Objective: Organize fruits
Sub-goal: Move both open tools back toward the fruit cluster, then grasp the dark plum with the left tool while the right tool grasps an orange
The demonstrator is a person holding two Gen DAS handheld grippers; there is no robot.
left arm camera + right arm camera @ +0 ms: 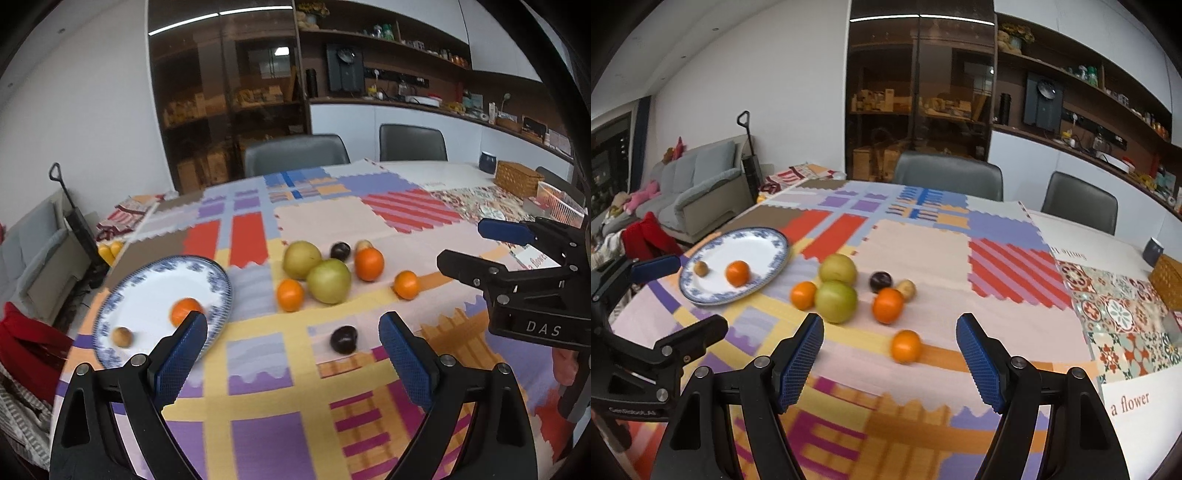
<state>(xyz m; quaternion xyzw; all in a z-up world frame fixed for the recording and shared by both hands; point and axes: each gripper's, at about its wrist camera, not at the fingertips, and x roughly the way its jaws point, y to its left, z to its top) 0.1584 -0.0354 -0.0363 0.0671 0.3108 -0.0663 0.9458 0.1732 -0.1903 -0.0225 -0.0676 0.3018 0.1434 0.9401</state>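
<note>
Nine fruits, itemised from your jaws. Beyond the left gripper (293, 341), jaws wide and empty: one dark plum (343, 339) just past the gap. Farther out, a cluster: two green apples (328, 280), two oranges (290, 294), a second plum, one pale fruit. Off its left jaw: the blue-rimmed plate (147, 284), holding an orange and a small brown fruit (122, 336). Beyond your right gripper (890, 349), jaws parted and empty: a lone orange (905, 345) on the bench's patchwork cloth (923, 251).
</note>
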